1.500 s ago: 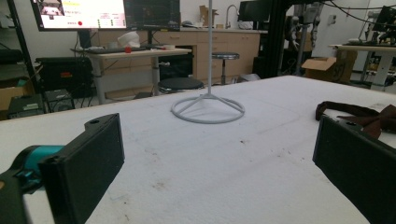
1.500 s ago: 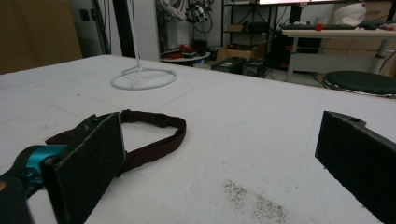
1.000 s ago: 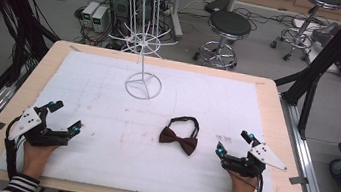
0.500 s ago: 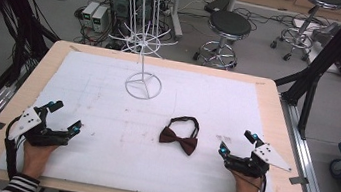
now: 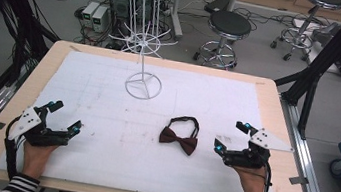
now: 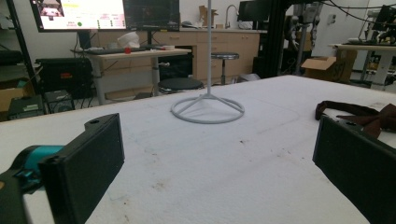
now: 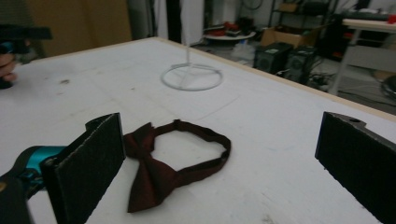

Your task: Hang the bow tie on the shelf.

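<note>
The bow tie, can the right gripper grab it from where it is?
Probably yes. The right gripper is open, the bow tie lies flat on the white mat just beside it, and nothing sits between them.

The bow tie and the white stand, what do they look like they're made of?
The bow tie looks like dark maroon woven fabric with a matte to faintly satin finish: it creases softly at the knot and its strap lies limp in a loop. The stand looks like thin metal wire coated or painted glossy white, judging by its slim rigid pole, ring base and spokes; plastic can't be ruled out.
</note>
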`<action>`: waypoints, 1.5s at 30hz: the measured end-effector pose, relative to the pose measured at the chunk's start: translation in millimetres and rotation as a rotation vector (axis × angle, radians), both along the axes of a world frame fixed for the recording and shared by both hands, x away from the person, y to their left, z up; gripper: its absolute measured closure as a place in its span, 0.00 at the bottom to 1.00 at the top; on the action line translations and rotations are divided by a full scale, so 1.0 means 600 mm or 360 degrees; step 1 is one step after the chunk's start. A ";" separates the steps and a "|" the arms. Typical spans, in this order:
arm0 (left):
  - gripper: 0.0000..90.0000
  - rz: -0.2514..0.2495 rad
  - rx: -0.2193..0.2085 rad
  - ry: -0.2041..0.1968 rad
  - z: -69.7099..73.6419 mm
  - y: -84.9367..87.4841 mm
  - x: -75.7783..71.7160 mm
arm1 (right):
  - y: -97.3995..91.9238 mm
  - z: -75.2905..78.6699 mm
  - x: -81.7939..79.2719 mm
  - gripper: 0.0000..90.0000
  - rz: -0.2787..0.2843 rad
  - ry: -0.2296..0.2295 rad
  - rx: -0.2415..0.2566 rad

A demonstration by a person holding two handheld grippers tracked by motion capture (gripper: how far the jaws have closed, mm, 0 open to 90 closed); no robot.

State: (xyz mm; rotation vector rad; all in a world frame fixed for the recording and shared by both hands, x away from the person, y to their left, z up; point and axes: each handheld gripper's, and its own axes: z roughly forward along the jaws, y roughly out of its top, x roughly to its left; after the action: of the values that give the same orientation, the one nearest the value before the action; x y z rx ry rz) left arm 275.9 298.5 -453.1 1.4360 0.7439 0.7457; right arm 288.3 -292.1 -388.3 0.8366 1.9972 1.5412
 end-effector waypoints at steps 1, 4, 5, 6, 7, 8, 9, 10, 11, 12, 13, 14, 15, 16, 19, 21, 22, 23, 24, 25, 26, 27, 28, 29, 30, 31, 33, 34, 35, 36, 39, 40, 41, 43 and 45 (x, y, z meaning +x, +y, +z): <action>0.03 -0.0002 -0.0001 0.0000 0.000 0.000 0.000 | 0.007 0.006 0.002 0.01 0.0036 0.0023 -0.0018; 0.03 -0.0001 -0.0002 0.0001 0.000 0.000 0.000 | 0.032 0.030 0.017 0.01 0.0155 0.0065 -0.0113; 0.03 -0.0002 -0.0001 0.0000 0.000 0.000 0.000 | 0.032 0.030 0.017 0.01 0.0155 0.0065 -0.0113; 0.03 -0.0002 0.0000 0.0000 0.000 0.000 0.000 | 0.043 0.040 0.025 0.01 0.0193 0.0089 -0.0158; 0.03 -0.0002 0.0001 0.0000 0.000 0.000 0.000 | 0.043 0.040 0.025 0.01 0.0193 0.0089 -0.0158; 0.03 -0.0002 -0.0001 0.0000 0.000 0.000 0.000 | 0.054 0.049 0.033 0.01 0.0223 0.0104 -0.0214; 0.03 0.0000 -0.0003 0.0001 0.000 0.000 0.000 | 0.054 0.049 0.033 0.01 0.0223 0.0104 -0.0214; 0.03 0.0000 -0.0001 0.0001 0.000 0.000 0.000 | 0.058 0.052 0.036 0.01 0.0236 0.0108 -0.0235; 0.03 -0.0002 -0.0001 0.0000 0.000 0.000 0.000 | 0.064 0.056 0.039 0.01 0.0250 0.0129 -0.0260; 0.03 -0.0001 0.0000 0.0000 0.000 0.000 0.000 | 0.073 0.061 0.046 0.01 0.0282 0.0147 -0.0301; 0.03 0.0000 -0.0001 0.0001 0.000 0.000 0.000 | 0.073 0.061 0.046 0.01 0.0282 0.0147 -0.0301; 0.03 -0.0002 -0.0001 0.0000 0.000 0.000 0.000 | 0.081 0.066 0.053 0.01 0.0314 0.0156 -0.0340; 0.03 0.0000 -0.0003 0.0002 0.000 0.000 0.000 | 0.081 0.066 0.053 0.01 0.0314 0.0156 -0.0340; 0.03 0.0000 -0.0003 0.0002 0.000 0.000 0.000 | 0.086 0.067 0.057 0.01 0.0330 0.0166 -0.0346; 0.03 0.0000 -0.0003 0.0002 0.000 0.000 0.000 | 0.097 0.069 0.067 0.01 0.0366 0.0204 -0.0384; 0.03 0.0000 -0.0003 0.0002 0.000 0.000 0.000 | 0.105 0.069 0.073 0.01 0.0394 0.0227 -0.0433; 0.03 0.0000 -0.0003 0.0003 0.000 0.000 0.000 | 0.115 0.069 0.078 0.01 0.0427 0.0246 -0.0485; 0.03 0.0000 -0.0004 0.0002 0.000 0.000 0.000 | 0.115 0.069 0.078 0.01 0.0427 0.0246 -0.0485; 0.03 0.0001 -0.0003 0.0002 0.000 0.000 0.000 | 0.125 0.068 0.083 0.01 0.0458 0.0258 -0.0528; 0.03 0.0000 -0.0002 0.0003 0.000 0.000 0.000 | 0.125 0.068 0.083 0.01 0.0458 0.0258 -0.0528; 0.03 0.0000 -0.0003 0.0003 0.000 0.000 0.000 | 0.135 0.065 0.087 0.01 0.0486 0.0290 -0.0563; 0.03 0.0000 -0.0003 0.0002 0.000 0.000 0.000 | 0.135 0.065 0.087 0.01 0.0486 0.0290 -0.0563; 0.03 0.0001 -0.0003 0.0002 0.000 0.000 0.000 | 0.145 0.062 0.092 0.01 0.0521 0.0311 -0.0608; 0.03 0.0000 -0.0002 0.0001 0.000 0.000 0.000 | 0.145 0.062 0.092 0.01 0.0521 0.0311 -0.0608; 0.03 0.0001 -0.0003 0.0002 0.000 0.000 0.000 | 0.154 0.058 0.096 0.02 0.0562 0.0332 -0.0650; 0.03 0.0001 -0.0004 0.0002 0.000 0.000 0.000 | 0.154 0.058 0.096 0.02 0.0562 0.0332 -0.0650; 0.03 0.0001 -0.0004 0.0001 0.000 0.000 0.000 | 0.161 0.053 0.100 0.02 0.0576 0.0356 -0.0688; 0.03 0.0001 -0.0005 0.0002 0.000 0.000 0.000 | 0.167 0.048 0.104 0.02 0.0602 0.0367 -0.0707; 0.03 0.0000 -0.0003 0.0003 0.000 0.000 0.000 | 0.167 0.048 0.104 0.02 0.0602 0.0367 -0.0707; 0.03 0.0000 -0.0003 0.0003 0.000 0.000 0.000 | 0.172 0.044 0.107 0.02 0.0612 0.0394 -0.0720; 0.03 0.0000 -0.0003 0.0003 0.000 0.000 0.000 | 0.177 0.038 0.110 0.02 0.0617 0.0407 -0.0742; 0.03 0.0001 -0.0004 0.0002 0.000 0.000 0.000 | 0.181 0.033 0.113 0.02 0.0648 0.0418 -0.0764; 0.03 0.0002 -0.0004 0.0002 0.000 0.000 0.000 | 0.181 0.033 0.113 0.02 0.0648 0.0418 -0.0764; 0.03 0.0003 -0.0003 0.0002 0.000 0.000 0.000 | 0.183 0.029 0.116 0.06 0.0693 0.0440 -0.0769; 0.03 0.0002 -0.0002 0.0002 0.000 0.000 0.000 | 0.184 0.025 0.119 0.06 0.0724 0.0442 -0.0779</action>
State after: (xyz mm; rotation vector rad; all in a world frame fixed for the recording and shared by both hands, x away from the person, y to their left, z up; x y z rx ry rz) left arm 275.9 298.7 -453.1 1.4355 0.7462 0.7451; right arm 359.8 -181.7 -373.1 0.4283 2.7565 1.0921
